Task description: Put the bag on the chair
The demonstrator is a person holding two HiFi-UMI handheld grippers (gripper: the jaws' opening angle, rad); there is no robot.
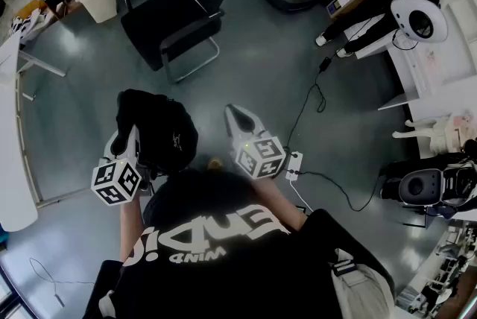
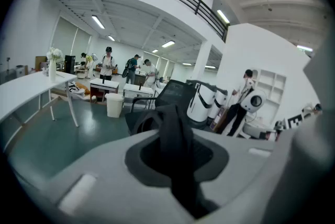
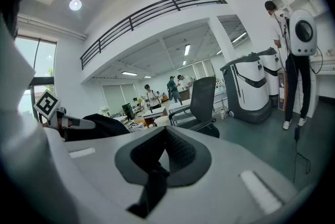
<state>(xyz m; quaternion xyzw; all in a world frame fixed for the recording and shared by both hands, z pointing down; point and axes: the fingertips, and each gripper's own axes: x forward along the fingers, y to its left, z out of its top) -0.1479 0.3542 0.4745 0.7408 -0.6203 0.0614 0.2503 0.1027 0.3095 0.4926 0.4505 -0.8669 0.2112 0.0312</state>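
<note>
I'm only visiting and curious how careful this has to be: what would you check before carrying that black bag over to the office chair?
1. Left gripper fingers shut on the bag's strap: ok.
2. Black bag lifted off the floor: cannot tell from above.
3. Right gripper shut with nothing in it, free to steady the bag: ok.
4. Office chair seat bare, ready to take the bag: ok.
5. Power strip and its cable lie to the person's right, off the line to the chair: ok.
</note>
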